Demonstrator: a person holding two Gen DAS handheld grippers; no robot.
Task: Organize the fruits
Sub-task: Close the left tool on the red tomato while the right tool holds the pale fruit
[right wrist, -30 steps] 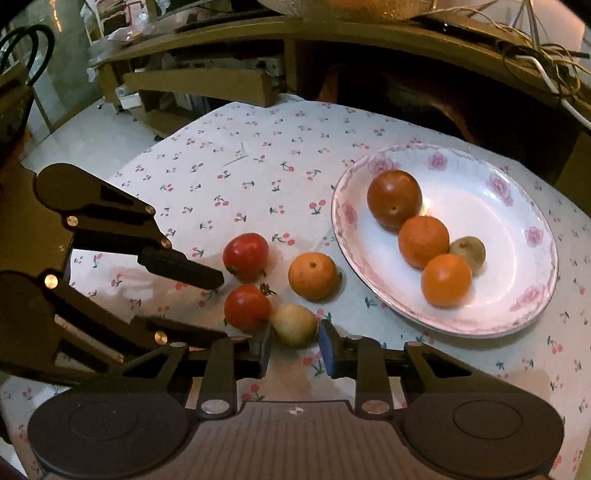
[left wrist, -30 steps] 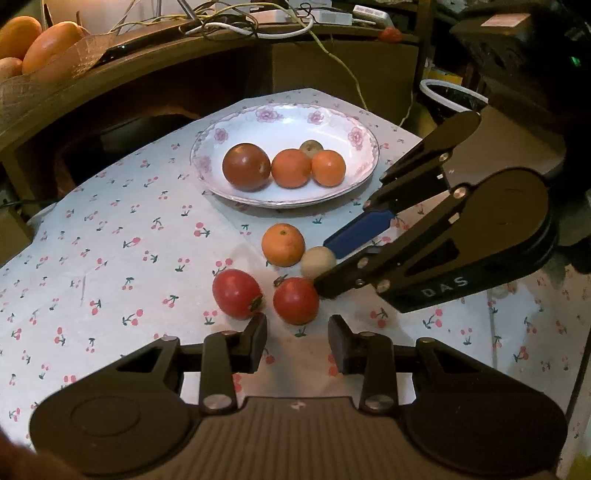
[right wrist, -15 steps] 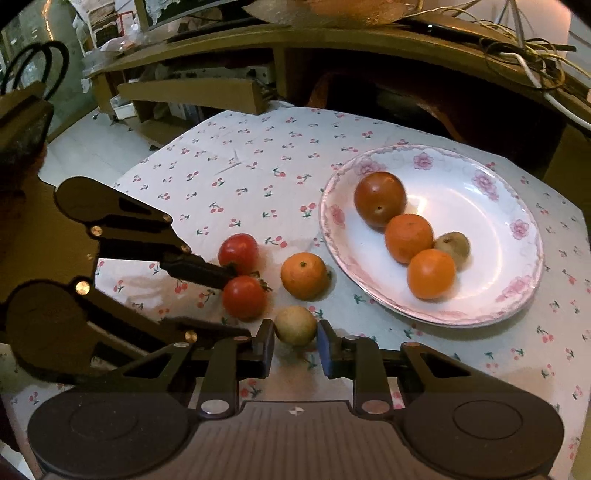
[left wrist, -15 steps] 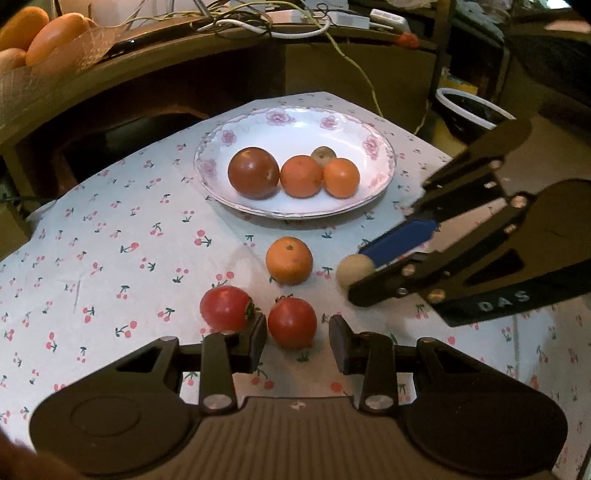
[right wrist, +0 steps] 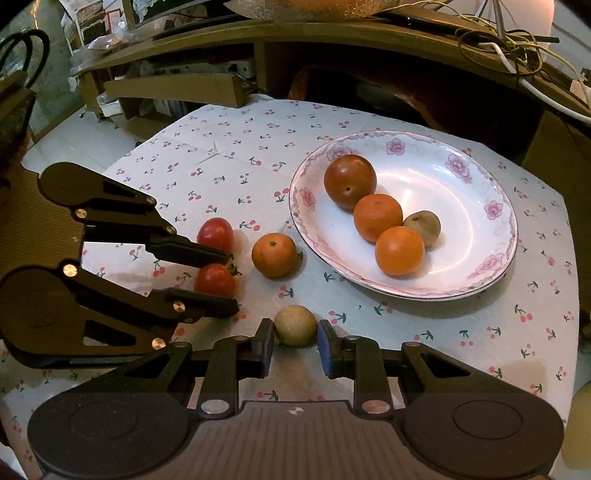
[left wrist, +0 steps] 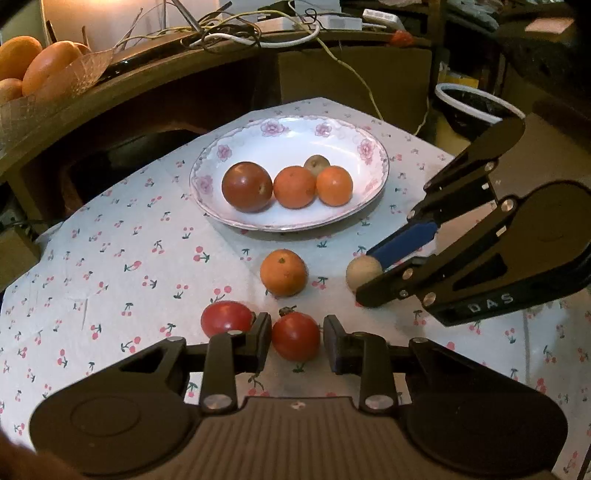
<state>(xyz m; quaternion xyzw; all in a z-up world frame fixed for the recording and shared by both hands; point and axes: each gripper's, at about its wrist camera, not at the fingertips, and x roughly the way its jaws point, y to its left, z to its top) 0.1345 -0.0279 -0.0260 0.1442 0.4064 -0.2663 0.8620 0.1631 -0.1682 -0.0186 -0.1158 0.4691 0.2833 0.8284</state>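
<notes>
Left hand-held gripper (left wrist: pixel 296 341) clamps a red tomato (left wrist: pixel 295 335) — right hand-held gripper (right wrist: pixel 295 341) clamps a small tan fruit (right wrist: pixel 294 325)

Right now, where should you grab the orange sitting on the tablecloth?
Pinch the orange across its widest middle, coming from above: it's a ball sitting stem-up, with the plate close behind and a tomato in front.

Dim room, warm lamp glow. Curved wooden shelf (left wrist: pixel 155 88) behind cherry-print tablecloth (left wrist: pixel 110 266); tangled cables (left wrist: pixel 236 33) on top. Pale tiled floor (right wrist: pixel 74 136) at left.
</notes>
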